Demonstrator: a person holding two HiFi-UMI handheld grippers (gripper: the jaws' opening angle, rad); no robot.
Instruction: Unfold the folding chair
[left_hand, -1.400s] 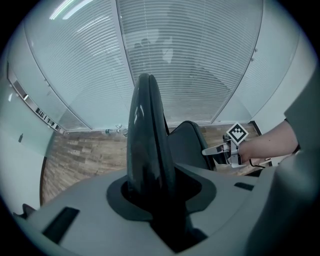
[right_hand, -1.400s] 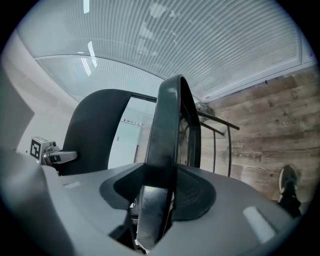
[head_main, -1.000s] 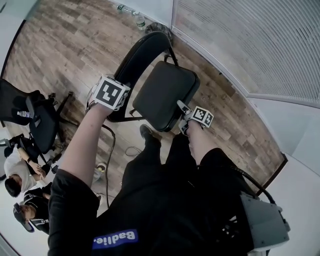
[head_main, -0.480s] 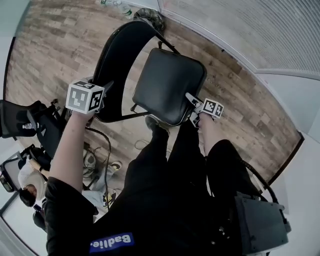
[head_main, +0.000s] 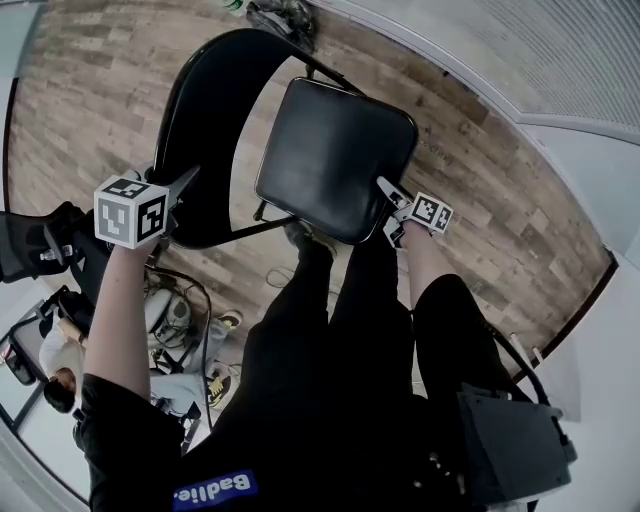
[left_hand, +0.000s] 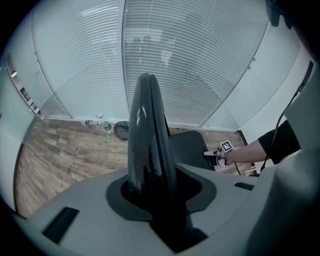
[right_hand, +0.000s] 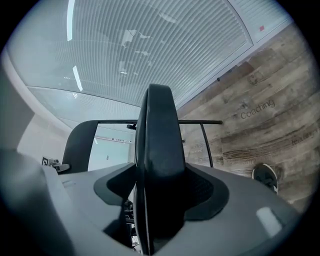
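Note:
In the head view a black folding chair stands in front of me, its seat (head_main: 335, 155) swung down nearly flat and its curved backrest (head_main: 200, 110) to the left. My left gripper (head_main: 183, 192) is shut on the backrest's rim, which fills the jaws edge-on as a backrest edge (left_hand: 147, 140) in the left gripper view. My right gripper (head_main: 392, 212) straddles the seat's front corner, one finger above it and one below. In the right gripper view the seat edge (right_hand: 157, 165) stands between the jaws, which are opening, with a slit showing on its left side.
A wall of closed white blinds (head_main: 560, 50) runs behind the chair, with bottles and a dark bag (head_main: 285, 15) at its foot. An office chair (head_main: 40, 245), cables and seated people (head_main: 50, 370) are at the left. My own legs (head_main: 340, 330) stand right under the seat.
Both grippers have come down and the seat has swung lower and flatter. The left gripper has slid left and down along the backrest rim.

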